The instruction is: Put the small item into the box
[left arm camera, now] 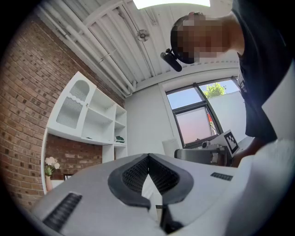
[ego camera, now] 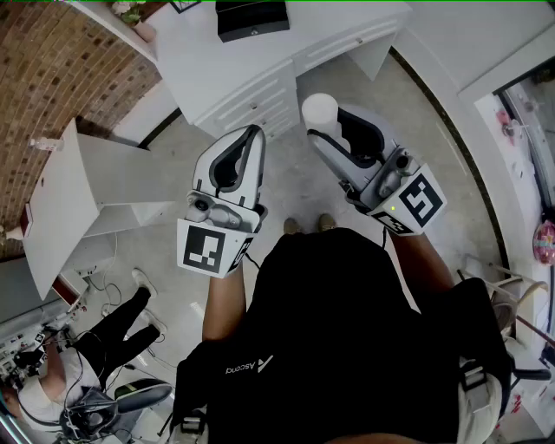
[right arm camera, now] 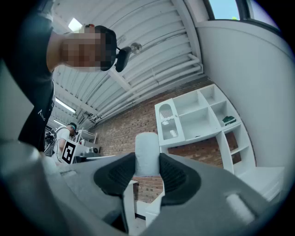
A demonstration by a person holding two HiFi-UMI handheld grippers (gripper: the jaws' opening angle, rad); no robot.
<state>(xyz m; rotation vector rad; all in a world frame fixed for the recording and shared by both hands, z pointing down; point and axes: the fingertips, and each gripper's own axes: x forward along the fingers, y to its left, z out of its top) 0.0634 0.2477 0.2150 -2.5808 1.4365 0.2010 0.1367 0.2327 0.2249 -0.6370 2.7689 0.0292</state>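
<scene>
In the head view my right gripper (ego camera: 326, 130) is held up in front of me, shut on a small white cylinder (ego camera: 319, 110) that sticks out past its tips. The right gripper view shows the same cylinder (right arm camera: 147, 153) pinched upright between the dark pads of the right gripper (right arm camera: 147, 165). My left gripper (ego camera: 254, 132) is beside it at the left, with its tips together and nothing between them. In the left gripper view the left gripper (left arm camera: 148, 157) has its jaws meeting at the tip. A black box (ego camera: 251, 17) lies on the white cabinet (ego camera: 260, 74) ahead.
The white cabinet has drawers along its front. A white shelf unit (ego camera: 95, 195) stands at the left by a brick wall (ego camera: 52, 78). Another person (ego camera: 113, 334) sits at lower left. White wall shelves (right arm camera: 198, 115) and a window (left arm camera: 198, 115) show in the gripper views.
</scene>
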